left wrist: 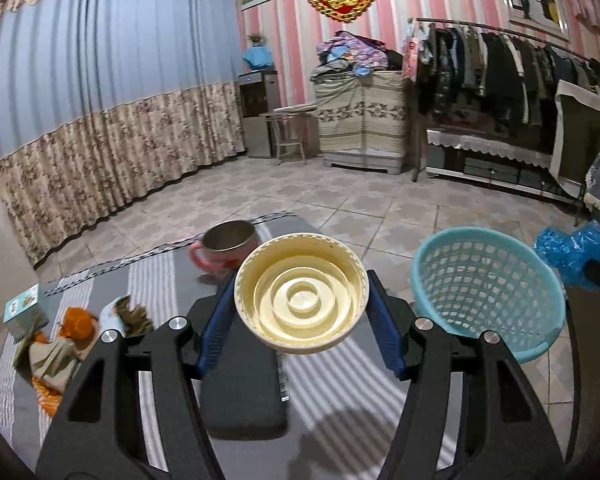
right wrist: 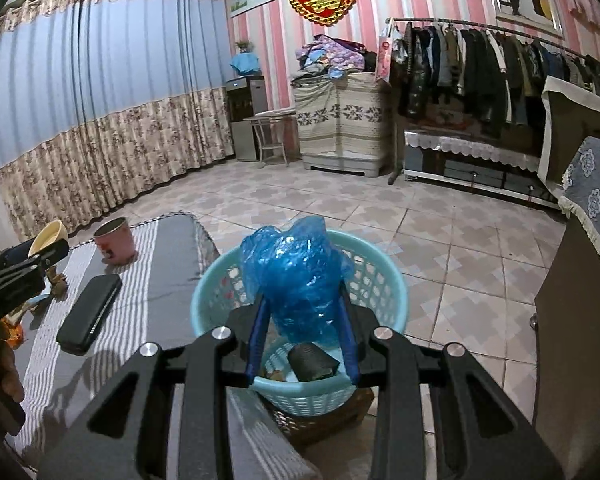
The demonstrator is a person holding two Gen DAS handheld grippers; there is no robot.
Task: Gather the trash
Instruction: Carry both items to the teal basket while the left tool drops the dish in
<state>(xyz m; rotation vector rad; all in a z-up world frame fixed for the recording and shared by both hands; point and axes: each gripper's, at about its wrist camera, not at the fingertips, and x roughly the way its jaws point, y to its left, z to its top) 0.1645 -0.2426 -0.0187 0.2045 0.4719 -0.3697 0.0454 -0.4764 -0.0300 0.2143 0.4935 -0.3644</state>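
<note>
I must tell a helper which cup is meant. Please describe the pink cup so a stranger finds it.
Look at the striped grey table, at its far end toward the curtain. The pink cup stands there upright beyond the flat black case. It alone is pink with a metal inside.

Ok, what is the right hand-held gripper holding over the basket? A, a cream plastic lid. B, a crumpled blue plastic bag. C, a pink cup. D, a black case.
B: the right hand-held gripper is closed on the crumpled blue plastic bag, held above the light blue basket; the cream lid is in the left hand-held gripper.
</note>
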